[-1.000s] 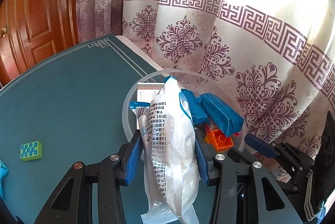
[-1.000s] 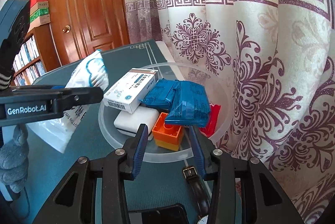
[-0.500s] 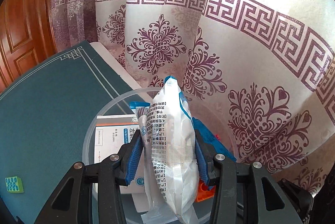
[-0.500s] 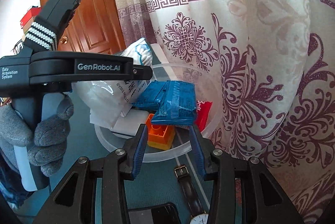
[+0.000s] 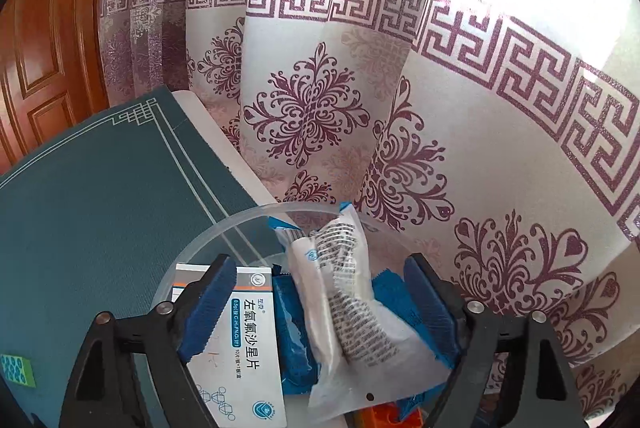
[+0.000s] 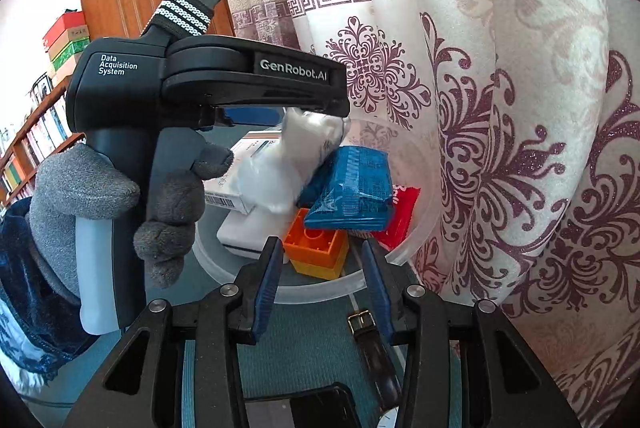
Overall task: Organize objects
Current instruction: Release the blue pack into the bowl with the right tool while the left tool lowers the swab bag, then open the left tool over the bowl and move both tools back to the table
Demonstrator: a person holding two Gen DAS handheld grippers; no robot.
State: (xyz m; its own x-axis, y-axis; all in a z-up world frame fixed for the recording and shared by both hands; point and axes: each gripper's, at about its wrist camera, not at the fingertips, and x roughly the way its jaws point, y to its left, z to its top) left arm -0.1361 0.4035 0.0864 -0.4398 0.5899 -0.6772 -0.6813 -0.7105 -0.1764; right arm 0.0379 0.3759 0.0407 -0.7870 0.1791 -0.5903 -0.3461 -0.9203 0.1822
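My left gripper [image 5: 320, 262] hangs over the clear plastic bowl [image 5: 208, 240], and its jaws are opening wide. The white printed packet [image 5: 348, 300] lies loose between them, clear of both pads, on top of blue packets and a white medicine box [image 5: 244, 348]. In the right wrist view the same packet [image 6: 296, 147] leans on the blue packets [image 6: 352, 187], under the left gripper's black body. My right gripper [image 6: 321, 244] sits at the bowl's near rim [image 6: 320, 288], jaws partly apart with nothing between them. An orange brick [image 6: 316, 248] stands just beyond its tips.
A red packet [image 6: 400, 211] and a white block [image 6: 244, 232] also lie in the bowl. A wristwatch [image 6: 372, 340] and a dark phone [image 6: 320, 408] lie on the teal mat under my right gripper. A green brick [image 5: 16, 370] sits at the far left. The patterned curtain [image 5: 400, 107] hangs close behind the bowl.
The left gripper carried the white packet to the right over the bowl, then opened, and the packet dropped onto the items inside. The right gripper has stayed where it was.
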